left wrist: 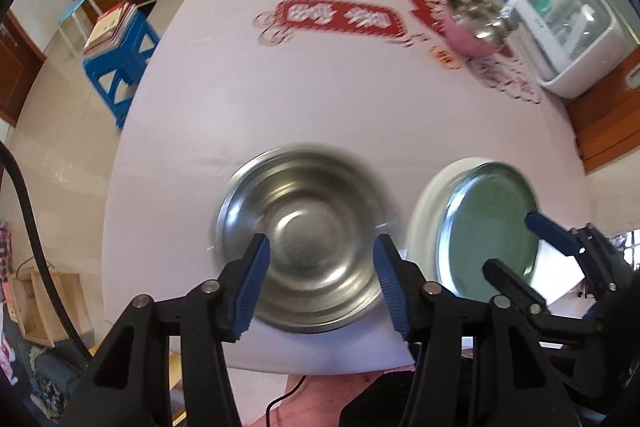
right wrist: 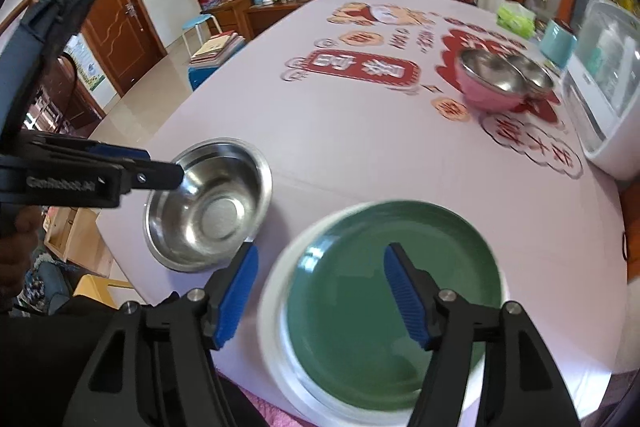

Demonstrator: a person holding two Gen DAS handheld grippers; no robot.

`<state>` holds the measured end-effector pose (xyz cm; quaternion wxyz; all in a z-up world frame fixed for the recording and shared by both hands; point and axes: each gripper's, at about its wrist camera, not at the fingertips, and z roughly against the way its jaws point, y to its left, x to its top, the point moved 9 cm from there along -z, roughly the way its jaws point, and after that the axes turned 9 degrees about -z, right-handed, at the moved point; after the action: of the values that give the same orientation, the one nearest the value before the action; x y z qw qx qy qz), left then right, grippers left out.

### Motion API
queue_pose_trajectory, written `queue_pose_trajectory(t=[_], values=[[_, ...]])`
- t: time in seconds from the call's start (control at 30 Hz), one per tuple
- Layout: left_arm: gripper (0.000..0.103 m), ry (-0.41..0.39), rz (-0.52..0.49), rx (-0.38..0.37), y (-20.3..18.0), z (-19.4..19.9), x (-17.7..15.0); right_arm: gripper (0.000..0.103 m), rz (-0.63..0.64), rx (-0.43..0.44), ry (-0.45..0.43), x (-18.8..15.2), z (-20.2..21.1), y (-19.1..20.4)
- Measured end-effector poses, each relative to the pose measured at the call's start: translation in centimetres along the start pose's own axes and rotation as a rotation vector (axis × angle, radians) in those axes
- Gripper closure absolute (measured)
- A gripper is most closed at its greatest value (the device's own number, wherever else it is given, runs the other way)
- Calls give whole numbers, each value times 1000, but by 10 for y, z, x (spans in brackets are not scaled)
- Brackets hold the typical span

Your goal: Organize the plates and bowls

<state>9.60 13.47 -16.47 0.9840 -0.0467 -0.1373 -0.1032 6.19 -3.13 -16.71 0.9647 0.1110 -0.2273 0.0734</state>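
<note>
Both grippers hang empty with jaws apart: the left gripper (left wrist: 320,283) over the round steel bowl (left wrist: 304,239) near the desk's near edge, the right gripper (right wrist: 320,295) over the green plate (right wrist: 394,303) stacked on a white plate (right wrist: 276,291). Judged next: the pink-sided steel bowl (right wrist: 488,83) and smaller steel bowl (right wrist: 534,75) at the far right; grip by the rim.

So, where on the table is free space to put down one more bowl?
The widest bare patch lies between the steel bowl and the red print. A narrower strip runs between the green plate and the pink bowl. It is crowded near the front edge, and by the white box.
</note>
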Motion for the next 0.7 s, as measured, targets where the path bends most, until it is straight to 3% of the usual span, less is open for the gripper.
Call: queue_pose_trajectory(t=[0.4,0.7], values=[[38,-82,-90,-24,-100,24,68,37,-76,-99,-14,21,40,-107],[32,-167,-150,26,-144,38,130,33,-74,-161,-106,78,70,-177]])
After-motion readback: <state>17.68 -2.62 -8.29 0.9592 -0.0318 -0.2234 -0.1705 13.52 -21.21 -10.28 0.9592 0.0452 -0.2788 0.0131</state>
